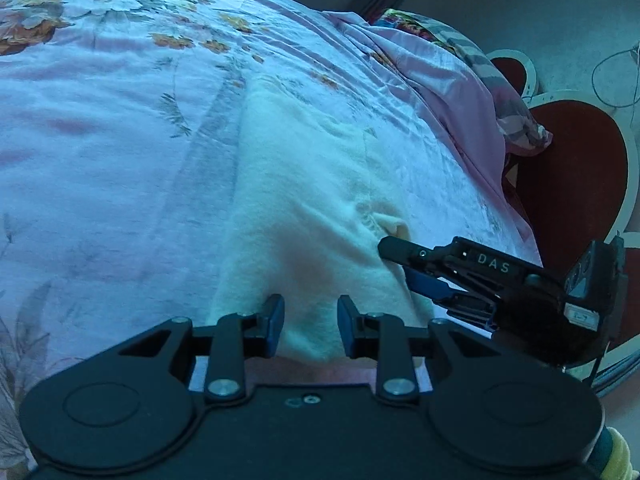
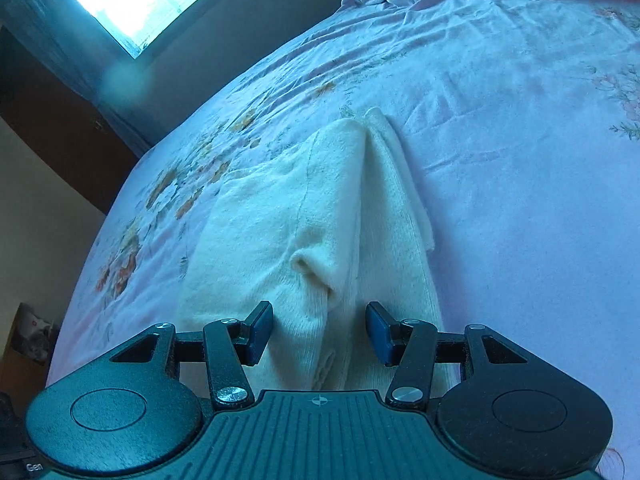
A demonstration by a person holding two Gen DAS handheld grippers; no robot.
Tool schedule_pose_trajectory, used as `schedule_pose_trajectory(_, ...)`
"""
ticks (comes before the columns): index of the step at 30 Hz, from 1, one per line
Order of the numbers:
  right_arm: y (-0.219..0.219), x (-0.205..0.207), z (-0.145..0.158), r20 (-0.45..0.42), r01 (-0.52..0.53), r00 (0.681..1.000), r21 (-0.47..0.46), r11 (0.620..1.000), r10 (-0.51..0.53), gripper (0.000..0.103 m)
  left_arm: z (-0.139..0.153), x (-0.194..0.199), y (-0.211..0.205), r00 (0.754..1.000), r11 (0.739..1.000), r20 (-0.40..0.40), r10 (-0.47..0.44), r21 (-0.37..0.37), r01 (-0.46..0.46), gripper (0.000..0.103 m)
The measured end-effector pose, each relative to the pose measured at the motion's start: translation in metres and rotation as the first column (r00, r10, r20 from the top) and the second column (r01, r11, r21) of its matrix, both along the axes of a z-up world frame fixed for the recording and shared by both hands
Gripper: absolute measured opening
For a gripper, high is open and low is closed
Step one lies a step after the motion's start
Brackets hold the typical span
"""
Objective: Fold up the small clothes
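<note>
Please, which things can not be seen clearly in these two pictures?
- Near end of the cream garment: in both wrist views the gripper's own body covers it.
- Right gripper fingertips, left wrist view: whether they pinch cloth is unclear.
- Garment type: folded layers hide its shape.
- Red chair: cut off by the fisheye edge and the bedsheet.

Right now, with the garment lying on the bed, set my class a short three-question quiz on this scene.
1. True or false: the cream garment lies on the floral bedsheet.
2. The right gripper is: A shut and empty; B jaws apart over a fold of the garment; C holding a hanger?
3. What colour are the left gripper pads?
Key: 1 true; 2 B; 3 blue.
</note>
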State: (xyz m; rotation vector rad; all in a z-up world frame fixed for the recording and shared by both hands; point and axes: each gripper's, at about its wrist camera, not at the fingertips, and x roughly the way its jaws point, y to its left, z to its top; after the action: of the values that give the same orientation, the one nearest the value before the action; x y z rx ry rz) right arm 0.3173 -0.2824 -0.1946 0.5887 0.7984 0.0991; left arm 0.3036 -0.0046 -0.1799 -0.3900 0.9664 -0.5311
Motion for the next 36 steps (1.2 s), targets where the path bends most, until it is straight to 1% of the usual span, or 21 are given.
schedule_pose_trajectory(3, 0.003, 0.013, 0.001, 0.027, 0.005, 1.0, -0.031, 0.999, -0.004, 0.051, 0.002, 0.001, 0.01, 1.0, 1.0, 0.014, 0.017, -0.001, -0.017, 0.026)
schedule_pose_trajectory(11, -0.002, 0.054, -0.009, 0.025, 0.013, 1.0, -0.003, 1.0, -0.013, 0.051, 0.004, 0.004, 0.012, 0.999, 1.0, 0.042, 0.03, -0.009, -0.029, 0.026)
schedule_pose_trajectory(13, -0.001, 0.062, -0.009, 0.033, 0.015, 0.999, -0.02, 1.0, -0.014, 0.05, 0.002, 0.005, 0.008, 0.999, 1.0, 0.044, 0.022, -0.009, -0.022, 0.026)
schedule_pose_trajectory(15, -0.001, 0.068, -0.008, 0.039, 0.018, 0.999, -0.048, 0.999, -0.016, 0.012, -0.001, 0.007, 0.002, 0.999, 1.0, 0.047, 0.005, -0.006, -0.005, 0.026)
schedule_pose_trajectory(17, -0.002, 0.075, -0.008, 0.034, 0.006, 0.999, -0.043, 0.999, -0.005, 0.012, -0.004, 0.008, -0.003, 0.999, 1.0, 0.051, -0.011, -0.003, 0.011, 0.026)
schedule_pose_trajectory(20, 0.004, 0.078, -0.001, 0.054, -0.038, 0.998, -0.102, 0.994, 0.044, 0.01, -0.007, 0.01, -0.011, 0.999, 1.0, 0.046, -0.025, -0.017, 0.026, 0.026)
schedule_pose_trajectory(24, 0.012, 0.073, 0.026, 0.152, -0.071, 0.982, -0.273, 0.959, 0.116, 0.01, -0.005, 0.012, -0.025, 0.998, 0.997, 0.042, -0.051, -0.052, 0.053, 0.026)
schedule_pose_trajectory(26, 0.01, 0.076, 0.032, 0.154, -0.076, 0.979, -0.329, 0.941, 0.132, 0.01, -0.006, 0.014, -0.036, 0.997, 0.996, 0.044, -0.067, -0.055, 0.069, 0.026)
schedule_pose_trajectory(29, 0.001, 0.079, 0.022, 0.122, -0.055, 0.986, -0.396, 0.917, 0.112, 0.01, -0.008, 0.014, -0.048, 0.996, 0.993, 0.033, -0.083, -0.075, 0.085, 0.026)
schedule_pose_trajectory(30, -0.004, 0.079, 0.017, 0.11, -0.054, 0.989, -0.386, 0.921, 0.103, 0.01, -0.01, 0.014, -0.053, 0.995, 0.994, 0.035, -0.091, -0.063, 0.094, 0.026)
schedule_pose_trajectory(31, -0.007, 0.082, 0.008, 0.07, -0.072, 0.992, -0.373, 0.925, 0.106, 0.01, -0.014, 0.014, -0.057, 0.995, 0.994, 0.03, -0.099, -0.044, 0.1, 0.026)
schedule_pose_trajectory(32, -0.007, 0.085, -0.002, 0.033, -0.084, 0.994, -0.394, 0.915, 0.106, 0.01, -0.019, 0.015, -0.059, 0.994, 0.994, 0.019, -0.104, -0.033, 0.104, 0.026)
schedule_pose_trajectory(33, -0.007, 0.084, -0.006, 0.026, -0.085, 0.994, -0.414, 0.906, 0.105, 0.01, -0.022, 0.015, -0.057, 0.994, 0.994, 0.015, -0.105, -0.039, 0.106, 0.026)
schedule_pose_trajectory(34, -0.008, 0.081, -0.005, 0.031, -0.079, 0.994, -0.411, 0.908, 0.101, 0.01, -0.021, 0.015, -0.055, 0.995, 0.994, 0.01, -0.104, -0.044, 0.104, 0.026)
schedule_pose_trajectory(35, -0.01, 0.078, -0.001, 0.034, -0.073, 0.995, -0.389, 0.918, 0.094, 0.01, -0.018, 0.016, -0.052, 0.995, 0.994, 0.008, -0.101, -0.045, 0.102, 0.026)
schedule_pose_trajectory(36, -0.014, 0.073, 0.004, 0.031, -0.078, 0.995, -0.348, 0.934, 0.095, 0.01, -0.015, 0.014, -0.047, 0.995, 0.994, 0.012, -0.099, -0.043, 0.099, 0.026)
